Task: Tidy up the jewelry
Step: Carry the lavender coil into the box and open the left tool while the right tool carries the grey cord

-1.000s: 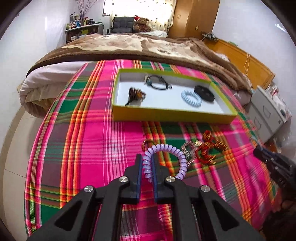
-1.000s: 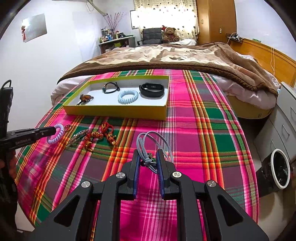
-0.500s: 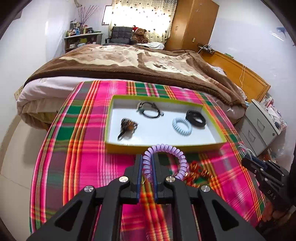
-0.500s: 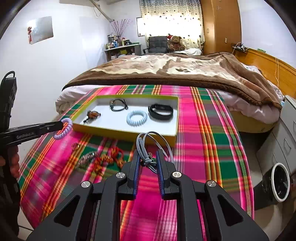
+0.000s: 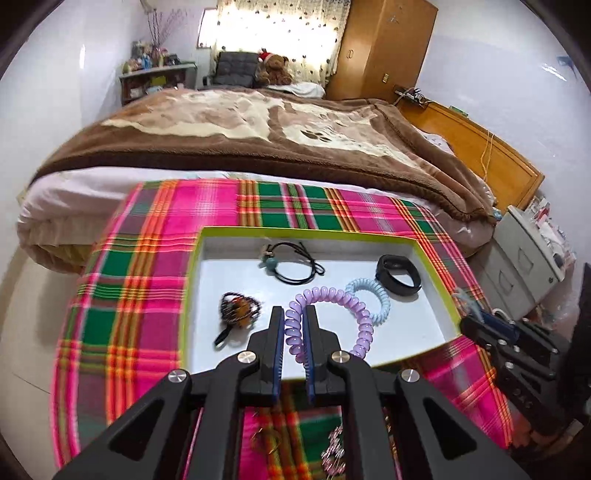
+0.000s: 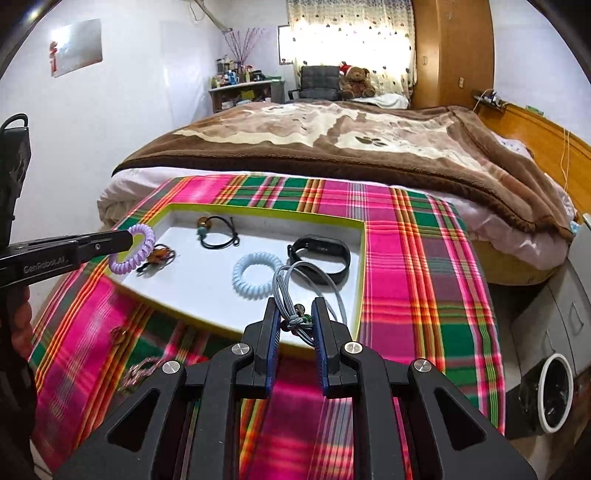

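Plaid cloth (image 6: 406, 266), pink, green and orange, covers the near surface in both views. Loose trinkets lie blurred on it at the bottom of the frames: a gold-toned ring (image 6: 118, 335) and a pale beaded chain (image 6: 142, 369).

Left gripper (image 5: 294, 339), lower centre of its own view: fingers nearly together, pinching one side of a lilac spiral coil bracelet (image 5: 332, 299), which loops up and right, held in the air over the tray's near part. Right view shows this at mid-left, the coil over the tray's left rim.

Right gripper (image 6: 295, 325), lower centre of its view: fingers narrowly apart, clamping the knotted, beaded part of a grey cord bracelet (image 6: 295, 275), loops rising over the tray's near right corner.

Mid-frame, a shallow rectangular tray with yellow-green rim and white floor (image 5: 439, 280) sits on the cloth. Inside: a brown-orange beaded piece with black loop (image 5: 236, 312) at left, a black cord bracelet with teal bead (image 5: 295, 264) toward the back, a pale blue spiral coil bracelet (image 5: 373, 295) and a black smart band (image 5: 398, 275) at right.

Beyond, a bed under a brown and cream fleece blanket (image 6: 351, 144). Upper frame: wooden wardrobe (image 5: 380, 48), curtained window (image 6: 351, 29), teddy bear (image 6: 354, 83) beside a dark chair (image 6: 317, 85).
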The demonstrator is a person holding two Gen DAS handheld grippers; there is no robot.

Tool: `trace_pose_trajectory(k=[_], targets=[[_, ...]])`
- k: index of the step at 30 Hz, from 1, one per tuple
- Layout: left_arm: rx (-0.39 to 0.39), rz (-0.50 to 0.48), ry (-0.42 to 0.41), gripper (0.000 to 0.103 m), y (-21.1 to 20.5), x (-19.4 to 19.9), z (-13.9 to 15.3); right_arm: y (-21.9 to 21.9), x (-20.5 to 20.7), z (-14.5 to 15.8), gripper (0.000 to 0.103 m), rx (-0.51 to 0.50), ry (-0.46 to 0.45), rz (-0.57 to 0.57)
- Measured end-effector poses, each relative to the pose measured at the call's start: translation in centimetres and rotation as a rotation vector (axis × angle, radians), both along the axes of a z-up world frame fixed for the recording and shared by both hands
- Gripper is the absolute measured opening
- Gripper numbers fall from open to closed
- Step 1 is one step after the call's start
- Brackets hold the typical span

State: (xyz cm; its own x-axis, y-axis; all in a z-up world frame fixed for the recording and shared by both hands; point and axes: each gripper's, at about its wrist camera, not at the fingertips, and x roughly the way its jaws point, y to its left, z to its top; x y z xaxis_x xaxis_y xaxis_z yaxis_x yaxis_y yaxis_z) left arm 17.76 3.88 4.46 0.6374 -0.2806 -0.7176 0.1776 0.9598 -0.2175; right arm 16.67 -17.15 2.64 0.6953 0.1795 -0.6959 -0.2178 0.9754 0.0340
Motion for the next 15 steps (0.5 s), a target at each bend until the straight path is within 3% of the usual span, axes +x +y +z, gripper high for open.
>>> trace_pose_trajectory(k=[15], targets=[[0.039,-0.005,0.103,0.01,-1.4,4.3,-4.2,0.8,4.1,-3.4,0.017,-0.034,0.117,0.043]])
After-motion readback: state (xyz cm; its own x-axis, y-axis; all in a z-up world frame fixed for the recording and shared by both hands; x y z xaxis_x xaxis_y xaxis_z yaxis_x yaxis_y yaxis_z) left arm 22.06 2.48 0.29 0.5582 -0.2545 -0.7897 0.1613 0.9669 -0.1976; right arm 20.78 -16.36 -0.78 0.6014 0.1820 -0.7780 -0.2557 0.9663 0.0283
